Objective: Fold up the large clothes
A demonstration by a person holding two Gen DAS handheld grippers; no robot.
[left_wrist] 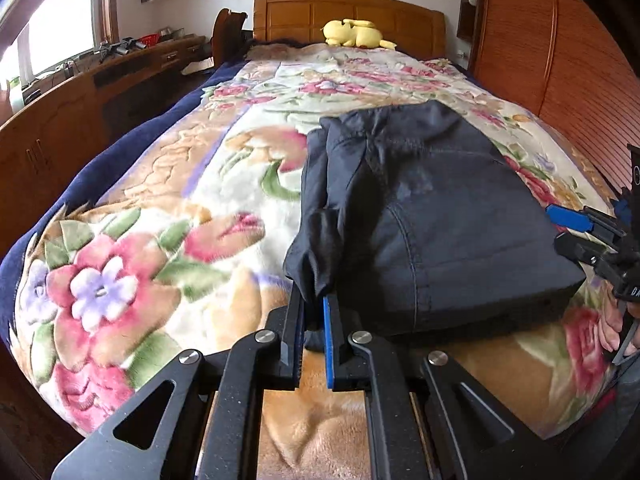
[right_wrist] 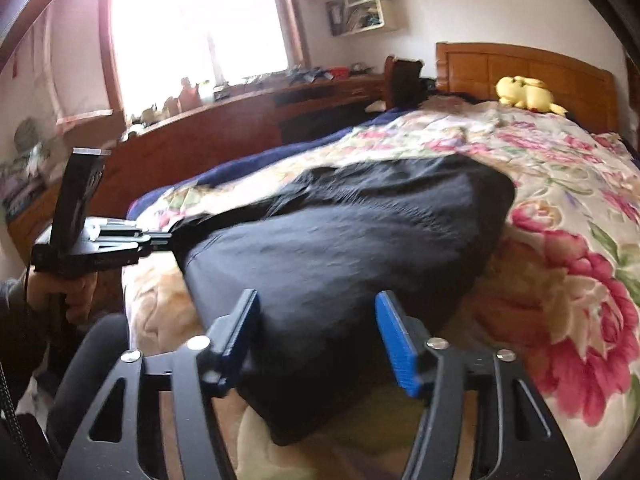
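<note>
A dark navy garment (left_wrist: pixel 432 208) lies folded in a thick bundle on the floral blanket (left_wrist: pixel 168 216) of a bed. My left gripper (left_wrist: pixel 314 304) is shut on a loose flap at the garment's near left corner. In the right wrist view the same garment (right_wrist: pixel 340 248) fills the middle, and my left gripper (right_wrist: pixel 166 238) grips its left corner. My right gripper (right_wrist: pixel 318 316) is open, its blue-padded fingers (right_wrist: pixel 400 344) astride the garment's near edge. It also shows at the right edge of the left wrist view (left_wrist: pixel 576 232).
A yellow plush toy (left_wrist: pixel 356 34) lies by the wooden headboard (left_wrist: pixel 348 12). A long wooden desk (right_wrist: pixel 248 120) with clutter runs under the window left of the bed. A wooden wardrobe (left_wrist: pixel 560 64) stands close on the bed's right side.
</note>
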